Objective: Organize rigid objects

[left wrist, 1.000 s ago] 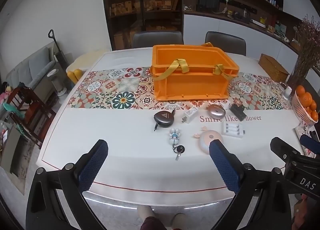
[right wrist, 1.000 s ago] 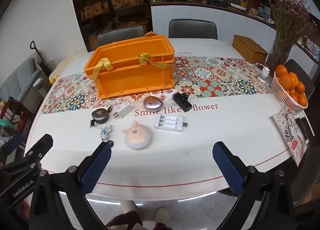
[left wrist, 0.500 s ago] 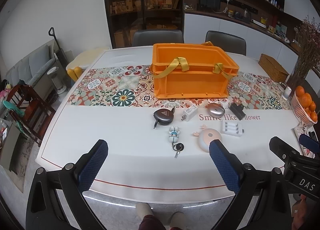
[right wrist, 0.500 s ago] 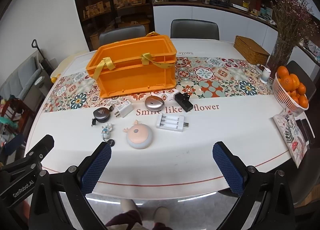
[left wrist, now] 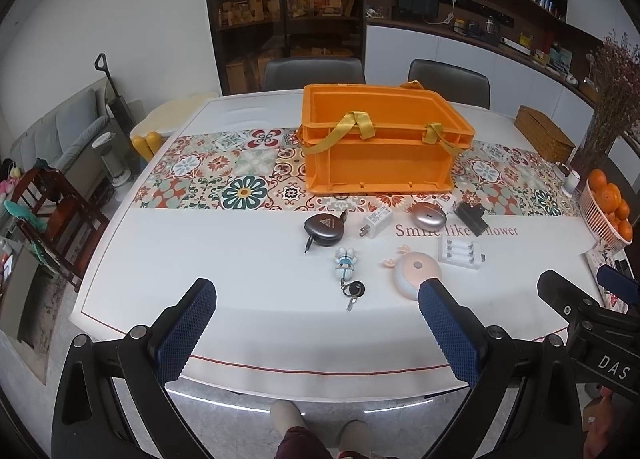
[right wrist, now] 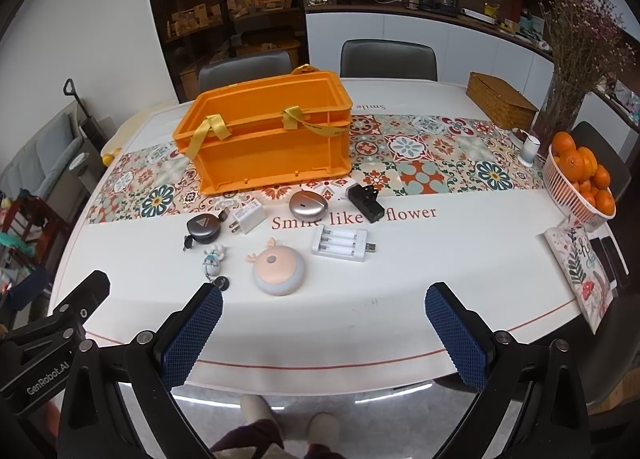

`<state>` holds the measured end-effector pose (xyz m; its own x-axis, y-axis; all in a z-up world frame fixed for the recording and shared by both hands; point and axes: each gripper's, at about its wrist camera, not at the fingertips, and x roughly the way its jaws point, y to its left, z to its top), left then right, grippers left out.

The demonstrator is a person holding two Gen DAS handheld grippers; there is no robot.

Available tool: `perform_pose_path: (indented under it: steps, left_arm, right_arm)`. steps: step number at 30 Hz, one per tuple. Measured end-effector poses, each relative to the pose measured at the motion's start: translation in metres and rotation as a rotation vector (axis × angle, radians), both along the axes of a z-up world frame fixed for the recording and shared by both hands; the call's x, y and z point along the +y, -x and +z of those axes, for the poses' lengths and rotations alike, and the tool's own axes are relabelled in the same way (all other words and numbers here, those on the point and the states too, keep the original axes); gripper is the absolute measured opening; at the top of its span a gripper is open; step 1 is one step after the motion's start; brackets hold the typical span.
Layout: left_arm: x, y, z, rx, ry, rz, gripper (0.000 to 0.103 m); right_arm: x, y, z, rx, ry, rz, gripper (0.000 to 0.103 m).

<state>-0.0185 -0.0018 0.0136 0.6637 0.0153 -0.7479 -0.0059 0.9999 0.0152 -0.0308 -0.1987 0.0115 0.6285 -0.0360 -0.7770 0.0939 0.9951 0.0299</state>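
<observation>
We judged the task not yet started: the orange crate [left wrist: 384, 147] looked empty, all seven small items [right wrist: 280, 235] lay on the bench just in front of it, and both the left tool [left wrist: 316, 323] and right tool [right wrist: 322, 325] hung spread, holding nothing.

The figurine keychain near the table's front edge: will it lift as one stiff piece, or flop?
Likely flops: the figurine keychain is a small figure joined by a short link to a black fob and key, so the lower parts should dangle. It looks small, probably light. Pushed flat on the tablecloth, it would probably pivot rather than slide straight.
</observation>
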Motion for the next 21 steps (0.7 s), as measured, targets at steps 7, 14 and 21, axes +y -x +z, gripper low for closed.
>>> perform_pose_path:
  steps: [7, 14, 21]
  left_arm:
    - [-0.0005, 0.0007, -0.0004, 0.001, 0.001, -0.001, 0.103]
    - [-0.0007, 0.0017, -0.0001, 0.001, 0.0, -0.001, 0.103]
    - [-0.0007, 0.001, -0.0006, 0.001, 0.0, 0.001, 0.103]
  right_arm:
    - [-0.0005, 0.0013, 0.0005, -0.002, -0.001, 0.003, 0.102]
    - [-0.0007, 0.002, -0.0005, -0.001, 0.002, 0.006, 0.102]
    - [0.0009, 0.001, -0.0008, 0.0, 0.004, 0.005, 0.102]
